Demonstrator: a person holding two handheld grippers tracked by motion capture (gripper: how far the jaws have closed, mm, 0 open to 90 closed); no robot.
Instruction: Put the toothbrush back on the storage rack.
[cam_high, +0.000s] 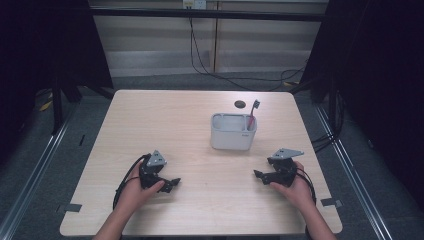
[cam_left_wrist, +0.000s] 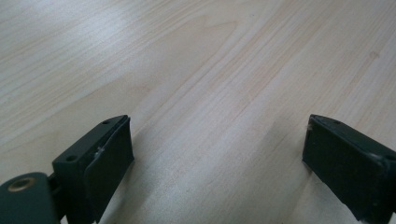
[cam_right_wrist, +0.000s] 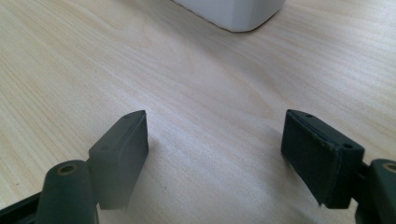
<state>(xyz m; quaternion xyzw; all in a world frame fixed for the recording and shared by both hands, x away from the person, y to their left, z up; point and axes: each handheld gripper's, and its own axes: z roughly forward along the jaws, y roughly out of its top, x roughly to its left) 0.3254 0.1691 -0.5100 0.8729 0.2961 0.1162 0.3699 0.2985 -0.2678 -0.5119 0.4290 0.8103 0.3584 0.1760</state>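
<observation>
The white rectangular plastic holder (cam_high: 233, 132) stands upright past the middle of the light wooden table (cam_high: 200, 200), a red-handled toothbrush (cam_high: 252, 114) leaning in its right end. The left claw (cam_high: 172, 183) and right claw (cam_high: 258, 175) rest near the table's front edge, well apart from the holder, each with jaws spread wide and gripping nothing.

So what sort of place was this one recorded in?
Probably a lab recording station rather than a home: a bare wooden table between dark curtains, cables trailing across the floor behind, and on the table a white holder with a toothbrush.
</observation>
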